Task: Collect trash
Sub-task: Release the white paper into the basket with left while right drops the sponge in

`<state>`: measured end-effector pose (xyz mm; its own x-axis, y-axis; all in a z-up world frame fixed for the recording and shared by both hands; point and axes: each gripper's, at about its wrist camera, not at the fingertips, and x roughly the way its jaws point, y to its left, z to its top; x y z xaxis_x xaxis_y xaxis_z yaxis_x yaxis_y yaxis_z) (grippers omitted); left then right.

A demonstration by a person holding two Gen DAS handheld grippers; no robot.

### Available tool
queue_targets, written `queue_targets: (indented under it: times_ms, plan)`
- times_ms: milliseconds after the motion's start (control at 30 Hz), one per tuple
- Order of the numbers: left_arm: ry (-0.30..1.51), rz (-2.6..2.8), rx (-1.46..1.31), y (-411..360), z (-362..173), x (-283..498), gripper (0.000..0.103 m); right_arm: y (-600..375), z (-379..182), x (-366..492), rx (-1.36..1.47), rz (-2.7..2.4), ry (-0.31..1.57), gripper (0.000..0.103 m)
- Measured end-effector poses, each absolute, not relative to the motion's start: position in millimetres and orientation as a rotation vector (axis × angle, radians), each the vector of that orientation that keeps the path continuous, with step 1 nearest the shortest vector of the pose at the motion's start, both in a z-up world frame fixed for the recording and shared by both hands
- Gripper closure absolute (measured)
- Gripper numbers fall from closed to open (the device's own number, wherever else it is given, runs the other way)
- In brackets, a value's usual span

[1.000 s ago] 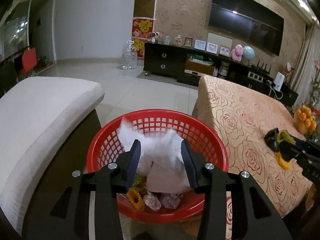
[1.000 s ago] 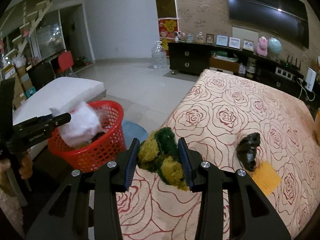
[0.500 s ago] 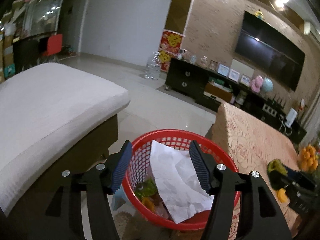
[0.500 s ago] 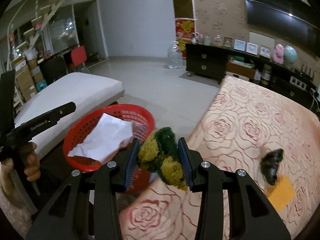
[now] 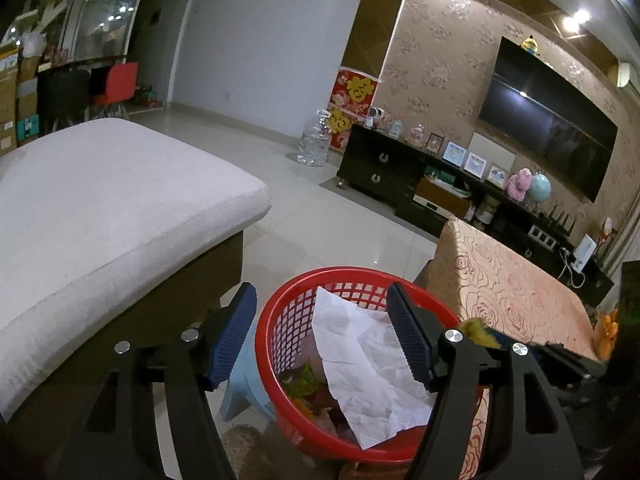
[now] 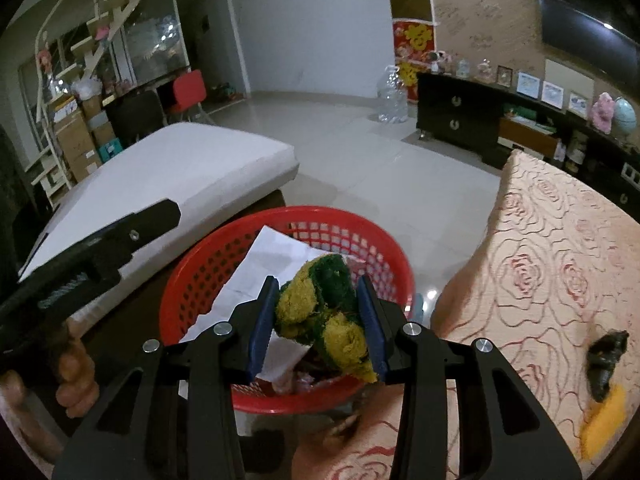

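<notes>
My left claw is opening its jaws above the red basket, and nothing is sitting between them now; a second ago they were pinching the white paper, which is now lying loose across the other rubbish inside the basket. So that piece is dealt with, by my reading. I am holding my right claw closed tight on a green and yellow scrubbing sponge, and it has swung off the rose-patterned tablecloth to hang over the basket's near rim, where a second ago it was over the table. I am judging the drop of this sponge to be the next release. The basket is standing on the floor between the pale cushioned seat and the table's left edge. Two scraps are waiting near the table's right edge: a crumpled black wrapper touching a small orange piece.
</notes>
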<state>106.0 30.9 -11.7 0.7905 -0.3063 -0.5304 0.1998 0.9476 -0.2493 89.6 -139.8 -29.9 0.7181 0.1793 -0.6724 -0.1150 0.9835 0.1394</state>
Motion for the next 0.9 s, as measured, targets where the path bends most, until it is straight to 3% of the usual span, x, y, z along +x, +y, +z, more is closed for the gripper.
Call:
queue_targets:
  times_ms: [133,333,733,900]
  plan:
    - [0.597,-0.271,-0.192,31.5,-12.1,106.7,0.035,-130.7,-39.1,94.1,0.079,0.175,0.775,0.061]
    - [0.596,-0.269,-0.193,32.3,-11.8,107.0,0.033,-128.2,-43.2,89.1,0.091,0.190,0.784,0.042]
    - [0.593,-0.281,-0.173,26.9,-11.9,105.6,0.031,-166.0,-36.3,51.9,0.112,0.116,0.754,0.039]
    - [0.587,-0.291,-0.151,20.5,-12.7,103.5,0.030,-193.3,-34.9,22.1,0.074,0.029,0.732,0.033]
